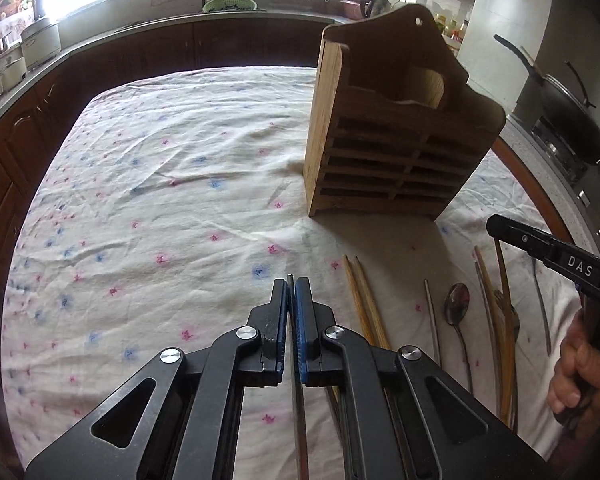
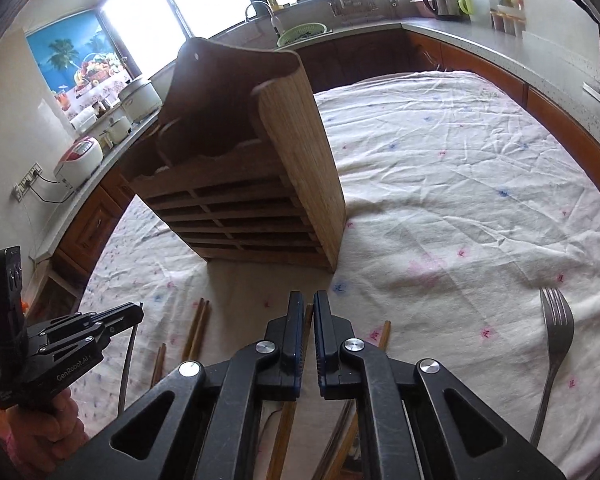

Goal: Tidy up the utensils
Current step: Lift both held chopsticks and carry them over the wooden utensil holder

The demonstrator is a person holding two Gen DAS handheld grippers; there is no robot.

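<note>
A slatted wooden utensil holder (image 1: 400, 140) (image 2: 240, 192) stands upright on the flowered tablecloth (image 1: 160, 200). My left gripper (image 1: 291, 280) (image 2: 140, 310) is shut on a thin metal chopstick (image 1: 300, 412) (image 2: 126, 364), which runs back under the gripper. My right gripper (image 2: 308, 296) (image 1: 492, 226) is shut on a wooden chopstick (image 2: 287, 432) (image 1: 507, 300), which hangs below its tips. Both grippers sit in front of the holder, the left one to its left and the right one to its right. On the cloth lie a wooden chopstick pair (image 1: 364, 304), another metal chopstick (image 1: 432, 320), a spoon (image 1: 456, 308) and a fork (image 2: 556, 340).
More wooden chopsticks (image 2: 196, 328) lie on the cloth between the grippers. A kitchen counter with a sink and green basket (image 1: 230, 3) runs behind the table. A black pan (image 1: 560, 100) sits on a stove at the right. A hand (image 1: 580, 368) holds the right gripper.
</note>
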